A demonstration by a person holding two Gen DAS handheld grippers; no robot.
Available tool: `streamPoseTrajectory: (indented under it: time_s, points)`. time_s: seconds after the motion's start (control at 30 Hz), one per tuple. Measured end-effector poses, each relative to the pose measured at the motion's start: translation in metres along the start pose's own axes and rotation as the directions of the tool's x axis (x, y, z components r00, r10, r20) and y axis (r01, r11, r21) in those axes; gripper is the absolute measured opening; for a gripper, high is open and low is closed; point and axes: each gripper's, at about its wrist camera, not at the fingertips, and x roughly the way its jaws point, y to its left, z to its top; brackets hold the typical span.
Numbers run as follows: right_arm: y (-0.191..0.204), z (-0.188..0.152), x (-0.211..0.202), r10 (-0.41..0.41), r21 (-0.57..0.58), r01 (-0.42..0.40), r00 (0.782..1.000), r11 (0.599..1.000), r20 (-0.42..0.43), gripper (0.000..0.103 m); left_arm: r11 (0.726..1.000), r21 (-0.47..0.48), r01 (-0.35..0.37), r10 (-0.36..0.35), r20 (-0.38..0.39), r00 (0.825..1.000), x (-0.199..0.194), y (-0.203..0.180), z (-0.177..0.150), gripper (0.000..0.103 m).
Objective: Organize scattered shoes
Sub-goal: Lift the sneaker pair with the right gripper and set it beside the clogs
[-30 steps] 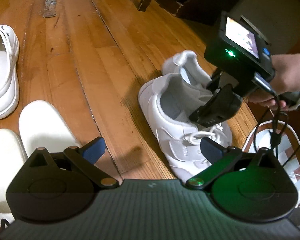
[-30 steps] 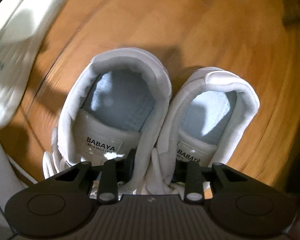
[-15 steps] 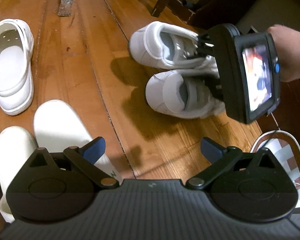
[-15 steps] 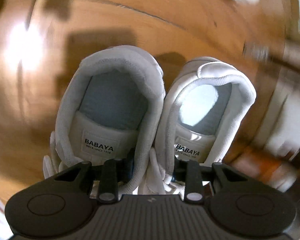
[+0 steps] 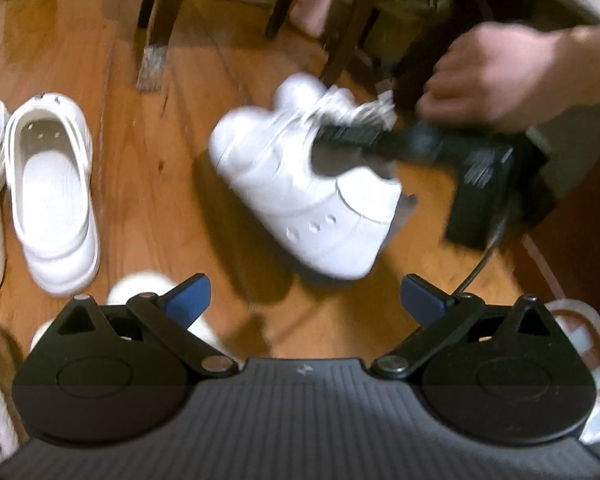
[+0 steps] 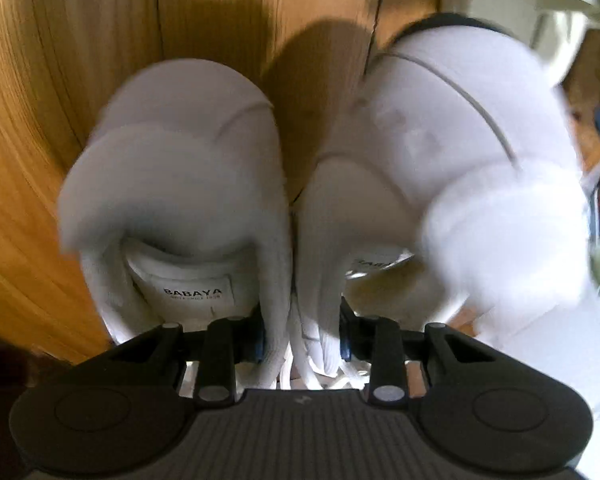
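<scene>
Over the floor (image 5: 148, 184) our right claw (image 6: 302, 340) pinches both sneakers (image 6: 292, 248) by their soft, light inner collars, left claw (image 5: 304, 298) spread.

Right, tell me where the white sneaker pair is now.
The white sneaker pair hangs pinched in the right claw, above the wood floor. In the left wrist view it sits centre frame, right of the white clogs.

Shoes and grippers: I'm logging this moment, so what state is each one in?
Sneakers: pinched together by their inner collars, carried tilted over the floor.
Right gripper: shut on both sneakers.
Left gripper: open, empty.
Clogs: upright on the floor, side by side.
Slippers: on the floor, mostly hidden behind the left gripper.
</scene>
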Motion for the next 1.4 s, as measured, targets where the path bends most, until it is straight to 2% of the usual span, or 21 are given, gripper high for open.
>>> streamPoseTrajectory:
  time_s: [0.13,0.37,0.53,0.6,0.67,0.73,0.77,0.83,0.9,0.93,0.97,1.0,1.03,1.1,1.13,1.2,1.23,1.27,1.3,1.33,1.4]
  points:
    - [-0.033,0.004,0.026,-0.023,0.001,0.023,1.000,1.000,-0.005,0.031,0.999,-0.036,0.004,-0.002,0.055,0.998,-0.008,0.011,0.008,0.103]
    - [-0.093,-0.008,0.071,-0.100,-0.034,0.099,0.994,0.994,-0.032,0.031,0.998,-0.054,-0.033,0.034,0.010,0.999,-0.006,0.028,0.016,0.103]
    - [-0.129,-0.022,0.114,-0.111,-0.033,0.108,0.990,0.994,-0.089,0.032,0.995,-0.068,-0.073,0.072,-0.004,0.997,-0.007,0.040,0.022,0.103]
    - [-0.135,-0.026,0.126,-0.111,-0.041,0.108,0.989,0.993,-0.096,0.038,0.993,-0.074,-0.088,0.088,-0.010,0.996,-0.007,0.046,0.025,0.103]
    - [-0.142,-0.032,0.133,-0.101,-0.040,0.099,0.993,0.994,-0.054,0.065,0.991,-0.079,-0.104,0.103,-0.017,0.995,-0.007,0.051,0.027,0.103]
    - [-0.145,-0.035,0.128,-0.072,-0.054,0.071,0.997,0.996,-0.006,0.079,0.989,-0.084,-0.120,0.118,-0.023,0.993,-0.007,0.056,0.030,0.103]
    - [-0.143,-0.036,0.125,-0.120,-0.066,0.120,0.993,0.991,0.006,0.097,0.988,-0.087,-0.126,0.125,-0.025,0.992,-0.007,0.058,0.031,0.103]
    - [-0.149,-0.043,0.118,-0.196,-0.007,0.196,0.981,0.981,-0.008,0.102,0.987,-0.092,-0.134,0.132,-0.026,0.991,-0.008,0.061,0.029,0.103]
    - [-0.160,-0.051,0.116,-0.167,0.082,0.172,0.984,0.982,-0.062,0.102,0.985,-0.097,-0.142,0.140,-0.027,0.990,-0.008,0.065,0.028,0.103]
    - [-0.172,-0.062,0.113,-0.109,0.209,0.128,0.989,0.970,-0.101,0.102,0.984,-0.099,-0.145,0.143,-0.027,0.989,-0.009,0.066,0.028,0.103]
    - [-0.176,-0.067,0.114,-0.072,0.269,0.101,0.991,0.958,-0.115,0.102,0.984,-0.102,-0.149,0.147,-0.028,0.989,-0.009,0.068,0.027,0.103]
    - [-0.191,-0.079,0.114,0.038,0.431,0.022,0.991,0.902,-0.131,0.102,0.983,-0.104,-0.153,0.151,-0.028,0.988,-0.009,0.070,0.027,0.103]
    - [-0.206,-0.091,0.113,0.149,0.581,-0.048,0.981,0.812,-0.127,0.101,0.982,-0.107,-0.157,0.155,-0.029,0.988,-0.009,0.072,0.026,0.103]
    - [-0.224,-0.112,0.118,0.310,0.774,-0.138,0.947,0.618,-0.079,0.099,0.980,-0.112,-0.165,0.162,-0.030,0.986,-0.010,0.075,0.025,0.103]
    - [-0.233,-0.152,0.136,0.404,0.881,-0.162,0.914,0.444,-0.036,0.096,0.979,-0.114,-0.168,0.166,-0.030,0.986,-0.010,0.077,0.025,0.103]
    - [-0.234,-0.232,0.168,0.505,0.975,-0.168,0.860,0.144,0.074,0.091,0.977,-0.119,-0.176,0.173,-0.031,0.984,-0.011,0.080,0.023,0.103]
    - [-0.242,-0.257,0.174,0.549,0.980,-0.154,0.812,-0.124,0.197,0.090,0.976,-0.122,-0.180,0.177,-0.032,0.984,-0.011,0.082,0.023,0.103]
    - [-0.246,-0.265,0.179,0.549,0.952,-0.140,0.790,-0.272,0.273,0.089,0.975,-0.124,-0.184,0.181,-0.032,0.983,-0.011,0.084,0.022,0.103]
    - [-0.250,-0.274,0.184,0.538,0.903,-0.119,0.768,-0.413,0.348,0.088,0.974,-0.126,-0.187,0.185,-0.033,0.982,-0.012,0.085,0.022,0.103]
    - [-0.249,-0.283,0.187,0.518,0.858,-0.111,0.756,-0.501,0.400,0.085,0.973,-0.132,-0.189,0.187,-0.033,0.982,-0.011,0.087,0.022,0.103]
    - [-0.225,-0.282,0.145,0.444,0.725,-0.088,0.738,-0.683,0.508,0.083,0.970,-0.153,-0.190,0.188,-0.027,0.982,-0.009,0.094,0.022,0.103]
